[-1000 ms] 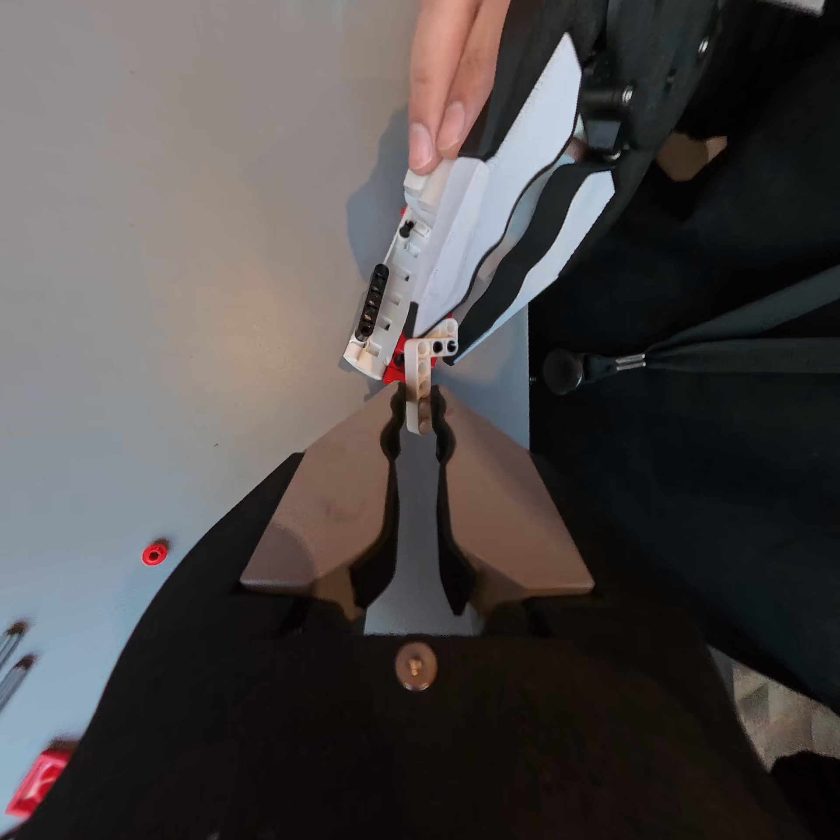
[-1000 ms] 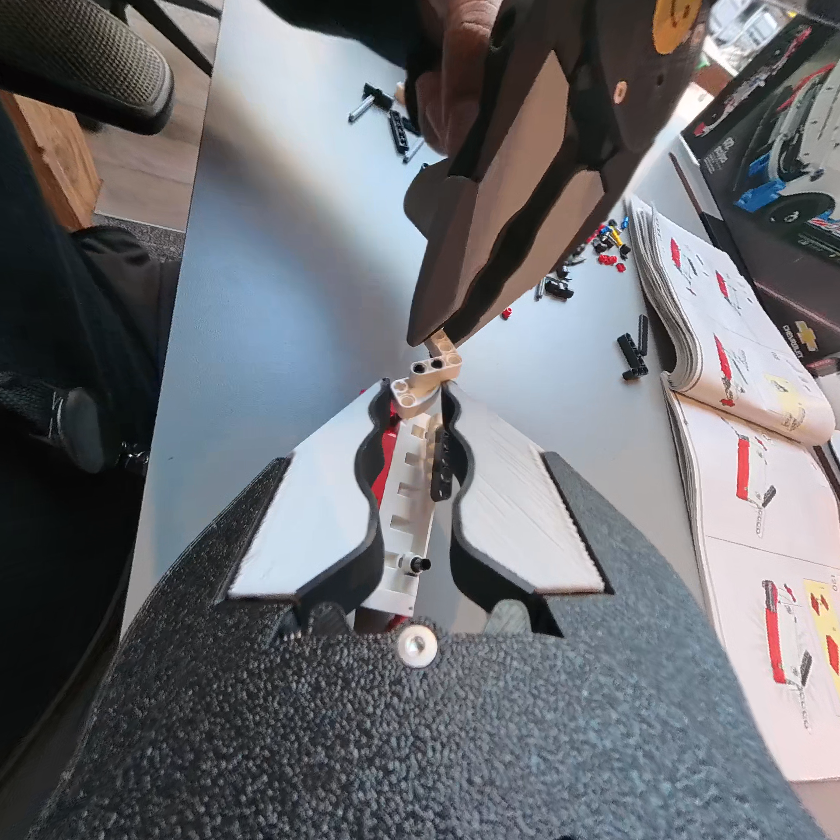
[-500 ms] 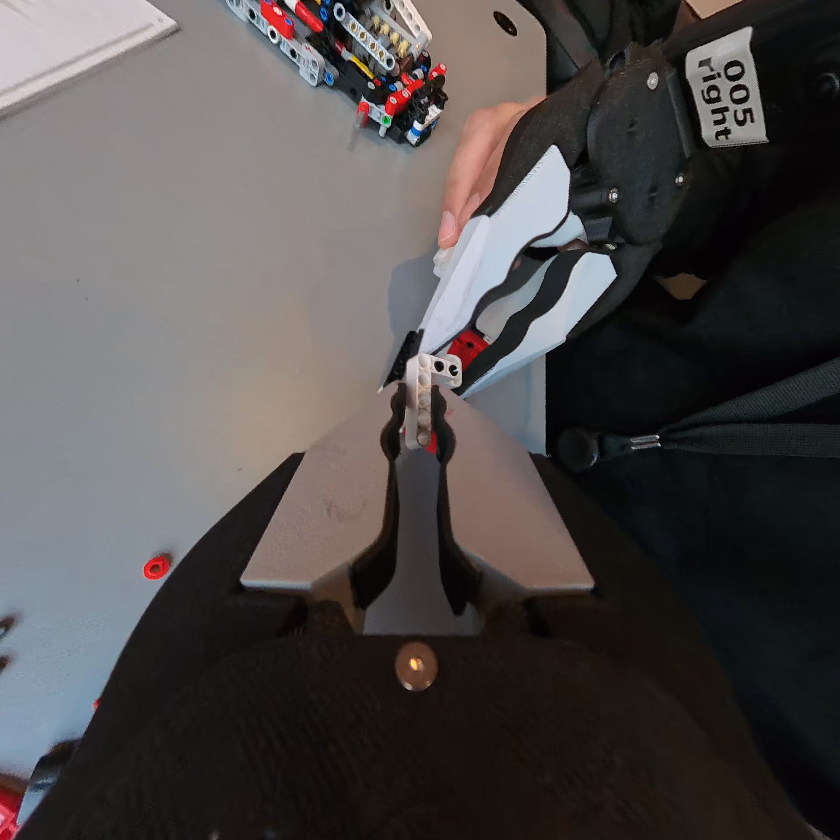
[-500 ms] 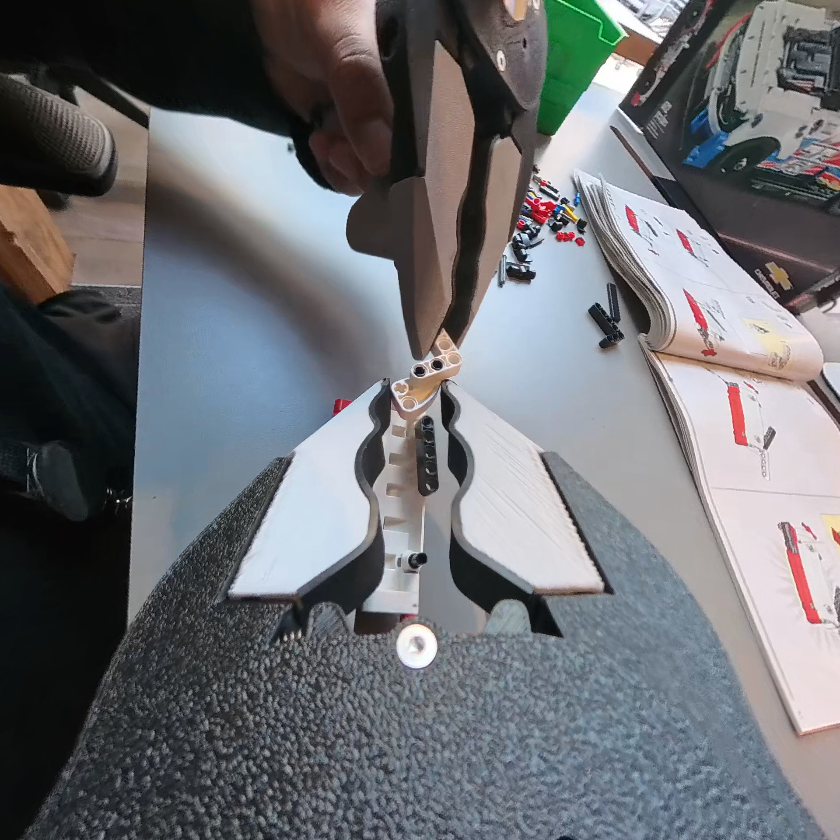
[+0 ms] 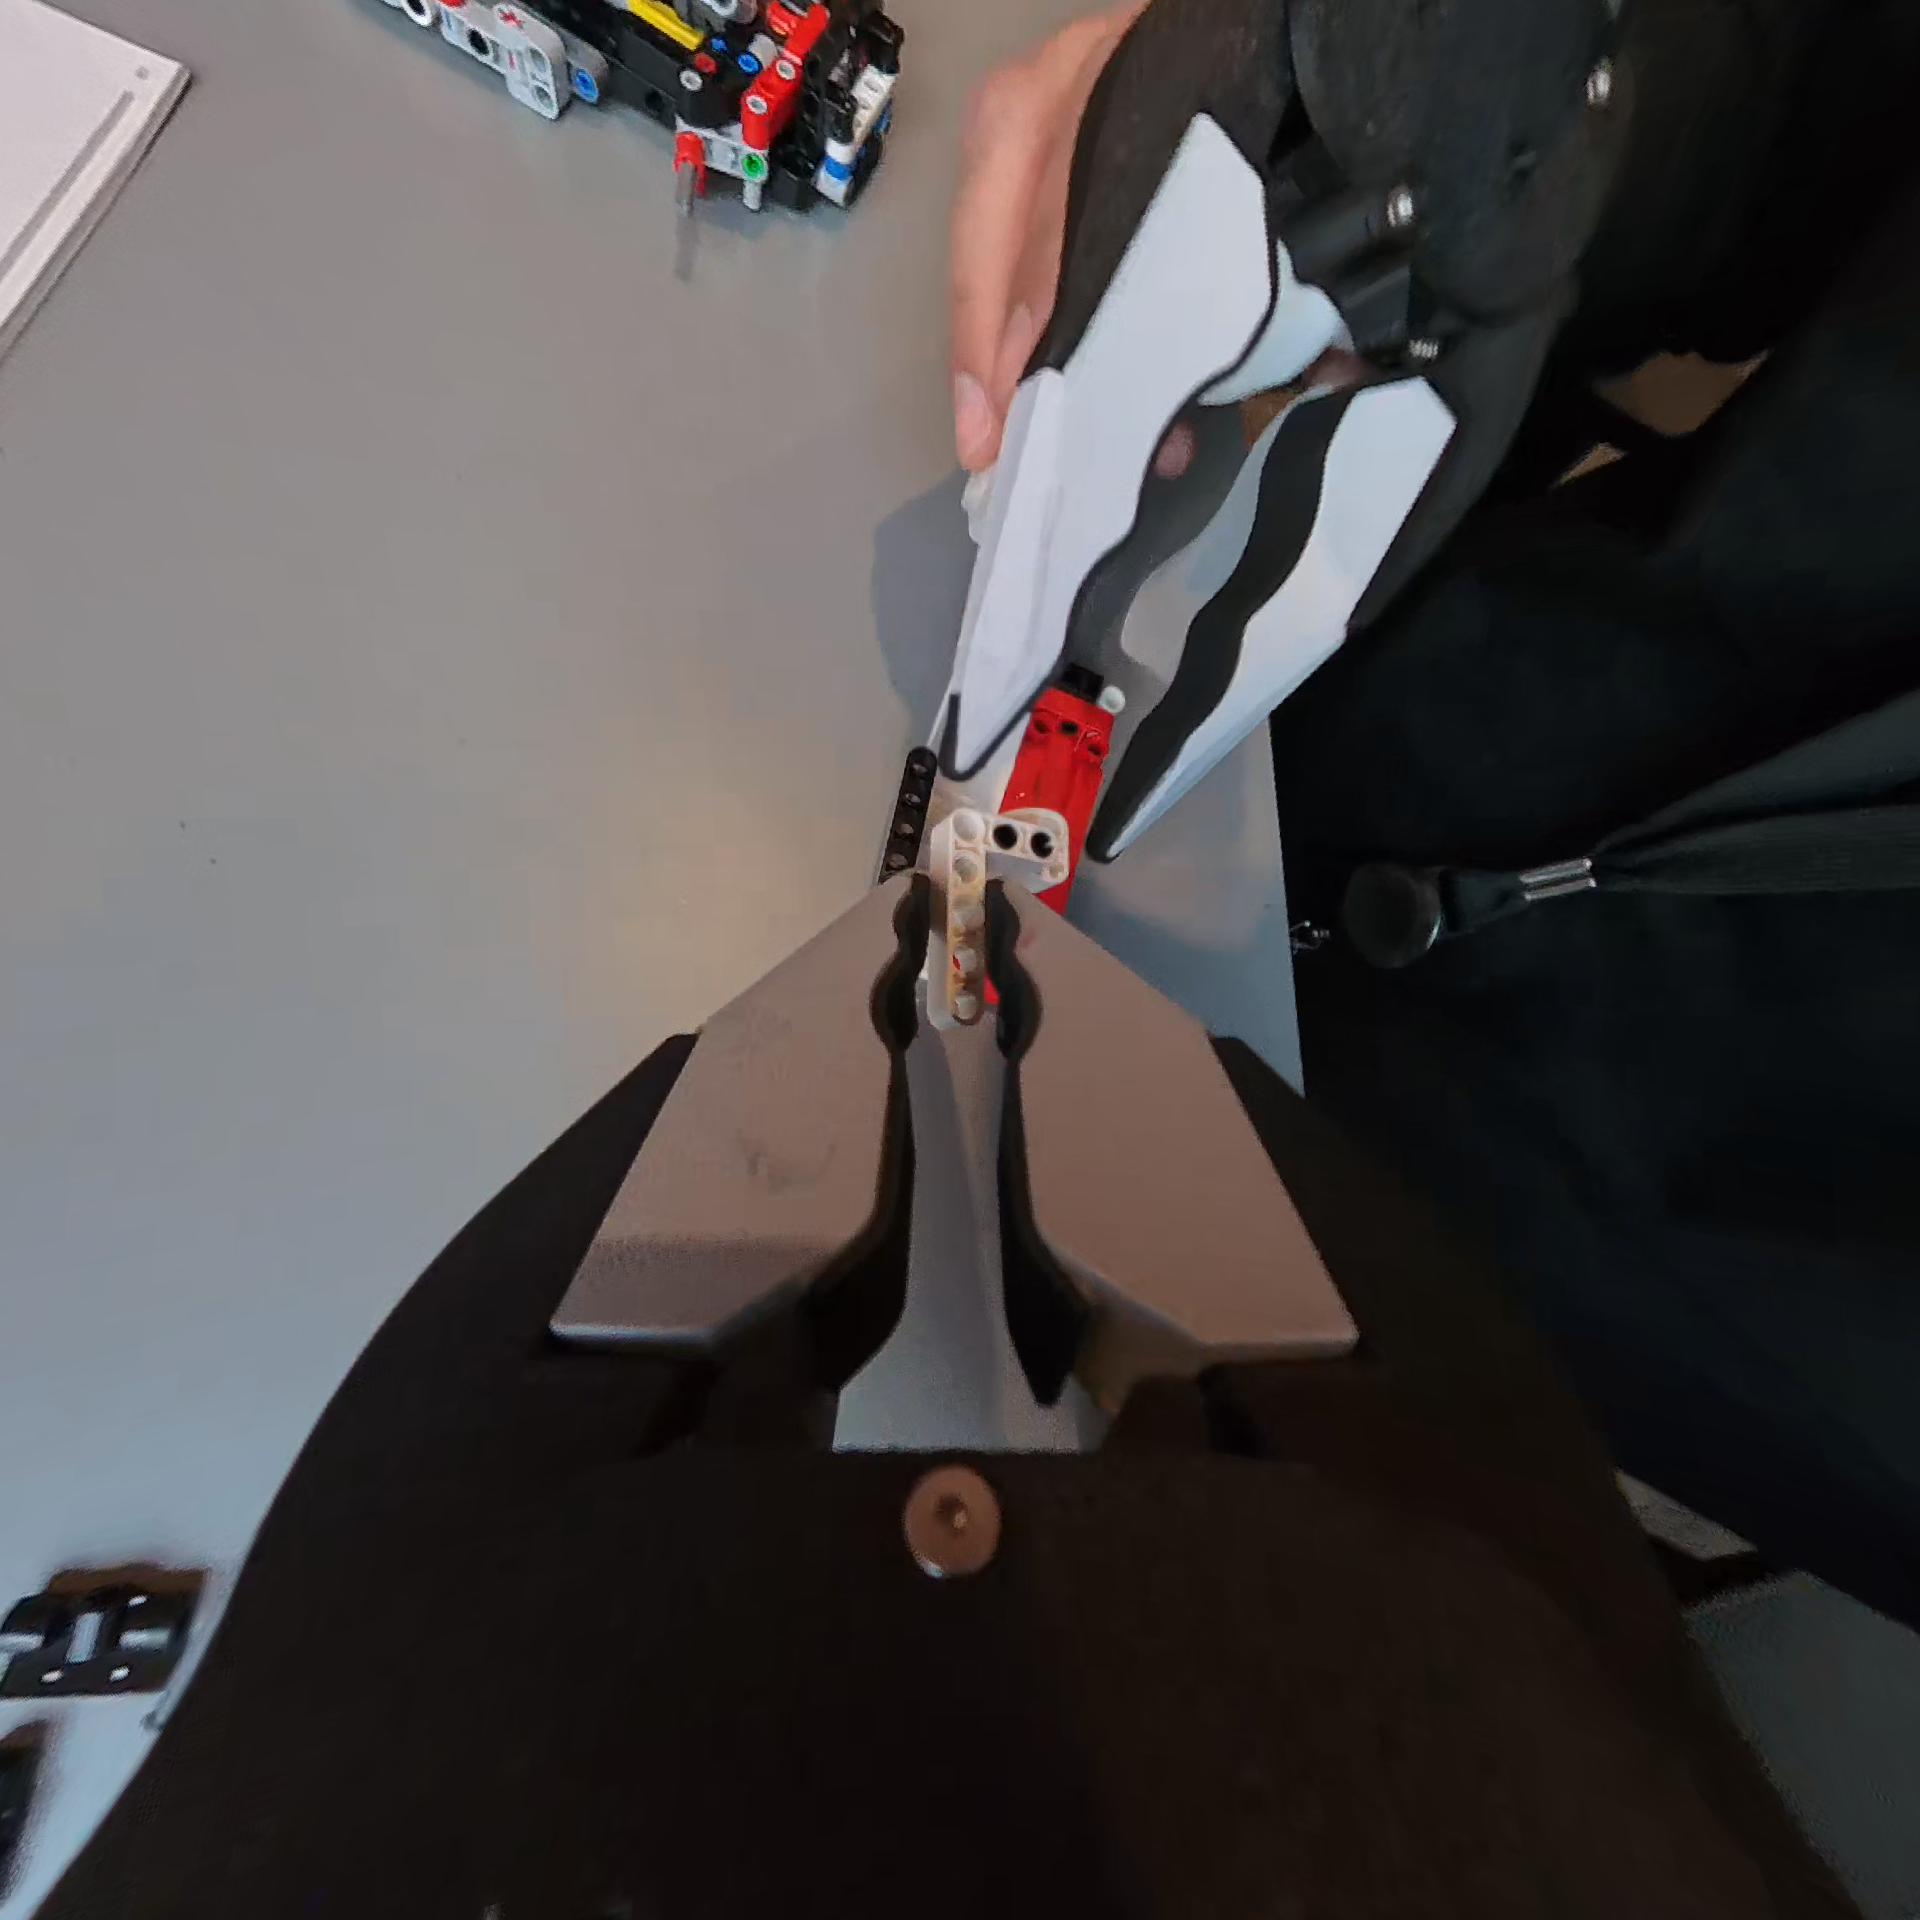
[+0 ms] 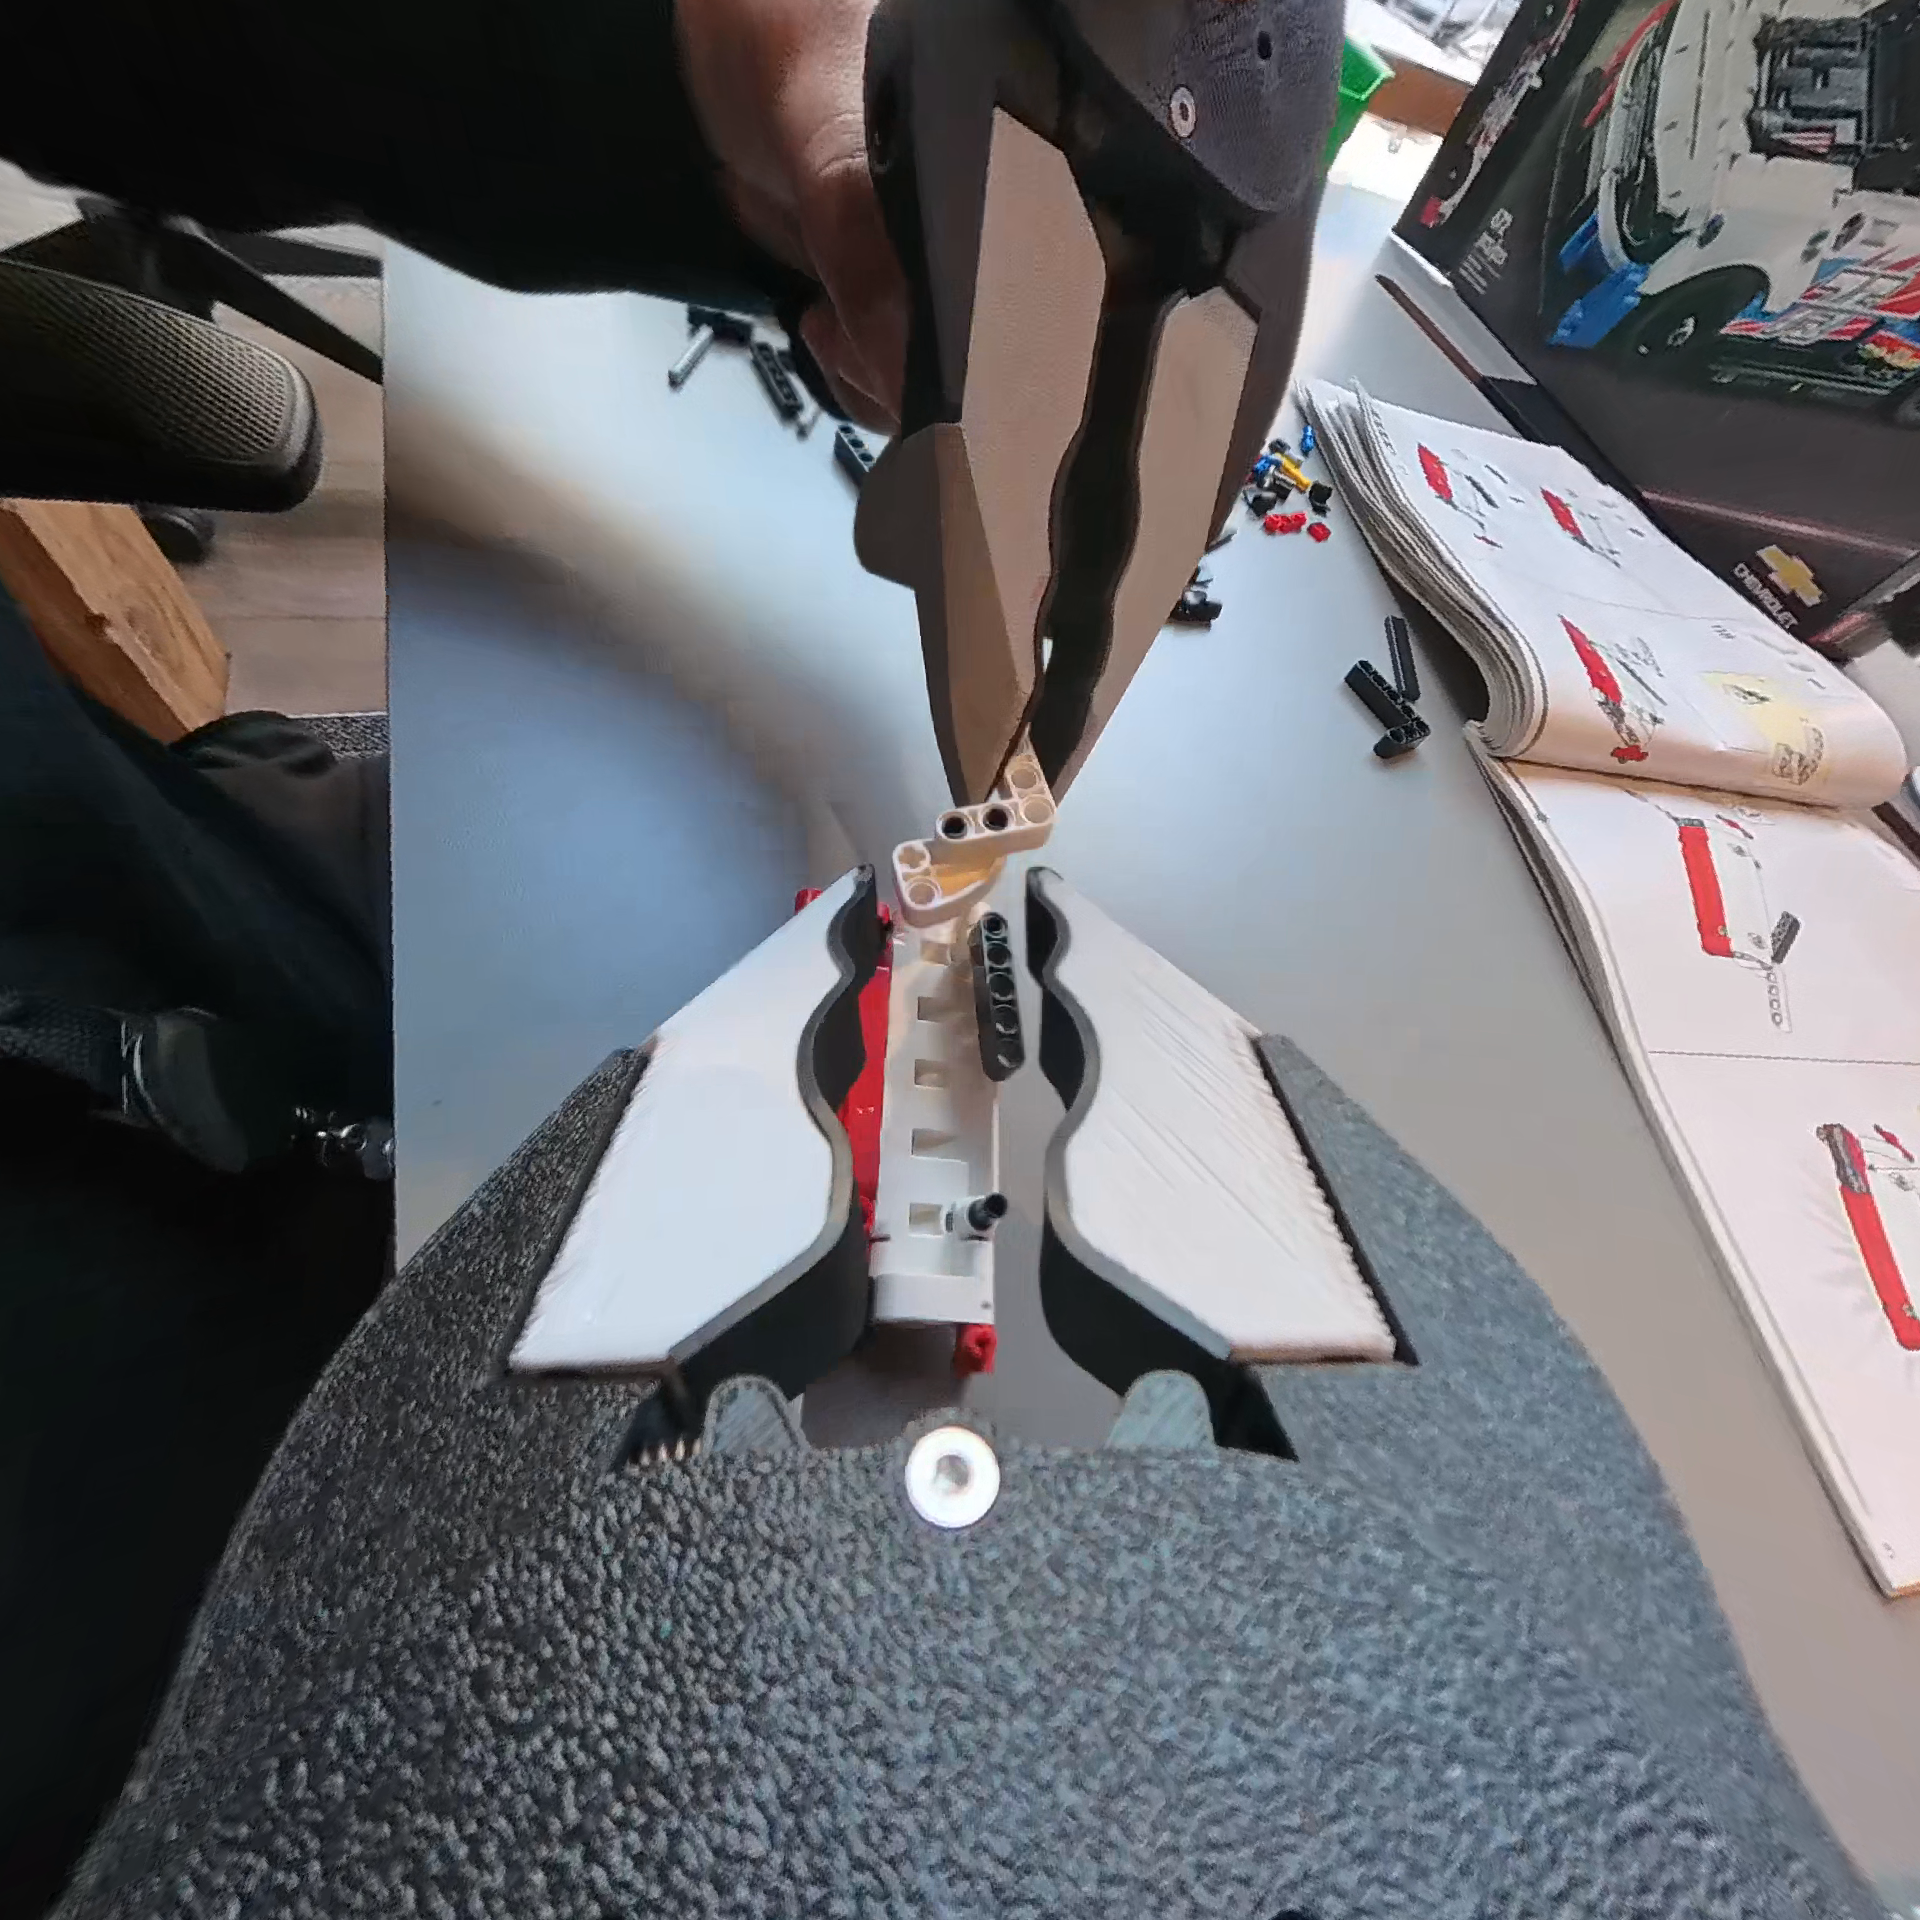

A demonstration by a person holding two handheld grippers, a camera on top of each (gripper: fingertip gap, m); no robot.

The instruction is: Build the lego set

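Note:
My left gripper (image 5: pixel 954 904) is shut on a white L-shaped beam (image 5: pixel 961 935), gripping its long arm. In the right wrist view the left gripper (image 6: pixel 1013 769) comes down from above, and the beam's short end (image 6: pixel 977 831) rests on the tip of a white and red panel assembly (image 6: pixel 935 1091). My right gripper (image 6: pixel 945 883) is shut on that assembly, which lies lengthwise between its white fingers with a black beam (image 6: pixel 997 997) on its side. In the left wrist view the right gripper (image 5: pixel 1039 805) shows the assembly's red part (image 5: pixel 1060 738). A person's fingers (image 5: pixel 987 343) rest behind it.
A partly built chassis (image 5: pixel 727 73) sits at the far end of the grey table (image 5: pixel 416 623). An open instruction booklet (image 6: pixel 1662 675), the set's box (image 6: pixel 1714 208) and loose small parts (image 6: pixel 1288 488) lie to the right. The table edge (image 5: pixel 1283 935) is close by. My two grippers' fingertips are within a few centimetres of each other.
Both grippers have swung round together. The left gripper now stands more upright over the assembly's tip. The L-beam stays against the assembly's end, and both grips hold.

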